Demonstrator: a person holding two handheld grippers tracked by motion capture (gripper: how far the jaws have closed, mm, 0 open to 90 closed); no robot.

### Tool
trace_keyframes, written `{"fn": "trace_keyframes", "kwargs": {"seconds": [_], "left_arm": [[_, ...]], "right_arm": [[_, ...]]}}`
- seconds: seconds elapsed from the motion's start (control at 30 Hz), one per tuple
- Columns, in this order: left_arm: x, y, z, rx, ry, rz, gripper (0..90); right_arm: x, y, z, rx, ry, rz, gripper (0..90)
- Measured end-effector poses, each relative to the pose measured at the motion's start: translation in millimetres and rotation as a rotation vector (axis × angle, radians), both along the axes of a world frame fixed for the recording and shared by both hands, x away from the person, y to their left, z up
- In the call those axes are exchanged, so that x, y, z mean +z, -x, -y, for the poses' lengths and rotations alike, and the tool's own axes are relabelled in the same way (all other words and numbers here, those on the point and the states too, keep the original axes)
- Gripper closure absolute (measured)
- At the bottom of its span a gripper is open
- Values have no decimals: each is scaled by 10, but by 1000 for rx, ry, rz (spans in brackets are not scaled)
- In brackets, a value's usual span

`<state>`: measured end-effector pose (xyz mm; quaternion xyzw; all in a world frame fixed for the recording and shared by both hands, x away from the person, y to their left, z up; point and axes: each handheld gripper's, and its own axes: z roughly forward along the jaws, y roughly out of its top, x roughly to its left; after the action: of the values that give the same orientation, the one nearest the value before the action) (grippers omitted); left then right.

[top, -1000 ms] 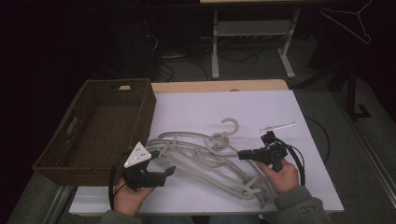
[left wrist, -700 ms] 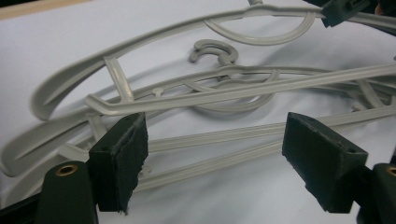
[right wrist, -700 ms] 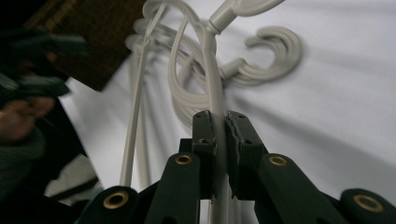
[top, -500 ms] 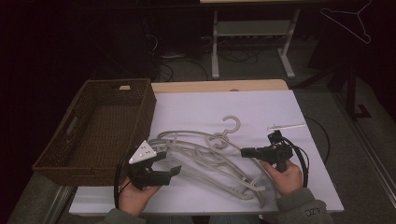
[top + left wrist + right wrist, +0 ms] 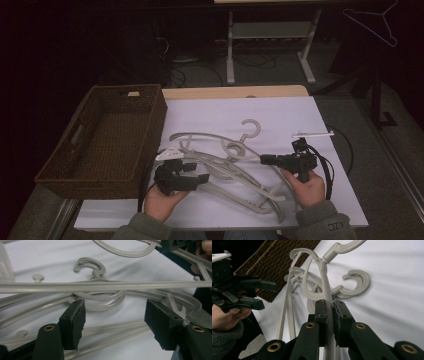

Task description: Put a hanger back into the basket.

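nearest the lower edge of the high view, two grey-sleeved forearms come up onto the white-covered tabletop (image 5: 240, 112), each hand wrapped around a black two-jaw tool. under them lies a tangle of pale grey plastic clothes hangers (image 5: 227, 167), spread across the near middle of the white sheet, their hooks pointing toward the far side.

the left tongs (image 5: 197, 172) sit low over the near left part of the pile, aimed toward the right along the tabletop, a grey three-cornered plate on top. in the left gripper view the left tongs (image 5: 115, 322) stand apart with hanger bars running past and between the pads, none of them touched; the jaws have just been closing.

the right tongs (image 5: 264, 159) point leftward from the right hand, cable looping behind. in the right gripper view the right tongs (image 5: 329, 315) are clamped tight on the thin arm of one pale grey hanger (image 5: 325, 287), which rises from the pads to its hook.

a dark brown woven wicker basket (image 5: 80, 155) rests on the left of the tabletop, just beside the hangers. a small white strip (image 5: 312, 133) lies right of the pile. past the far edge, a bare wooden margin, then a dark floor with cables, a grey stand (image 5: 270, 35), and a wire hanger (image 5: 372, 22) hanging at top right.
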<state>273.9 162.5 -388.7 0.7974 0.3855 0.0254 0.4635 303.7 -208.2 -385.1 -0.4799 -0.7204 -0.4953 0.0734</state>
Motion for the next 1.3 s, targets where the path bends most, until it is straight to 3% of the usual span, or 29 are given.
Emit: {"fn": "trace_keyframes", "kwargs": {"seconds": [0.2, 0.57, 0.73, 1.07, 1.3], "left_arm": [[-27, -145, 101, 1, 43, -82, 351], [-28, -235, 215, -22, 80, -134, 349], [-42, -261, 288, -33, 135, -171, 354], [21, -325, 272, -1, 181, -189, 386], [75, -336, 237, 32, 187, -163, 462]], "right_arm": [[12, 11, 12, -16, 4, 22, 817], [63, 54, 5, -26, 8, 58, 817], [97, 92, 20, -36, 13, 84, 817], [131, 181, 6, -54, 34, 134, 816], [148, 269, -54, -49, 72, 161, 815]]}}
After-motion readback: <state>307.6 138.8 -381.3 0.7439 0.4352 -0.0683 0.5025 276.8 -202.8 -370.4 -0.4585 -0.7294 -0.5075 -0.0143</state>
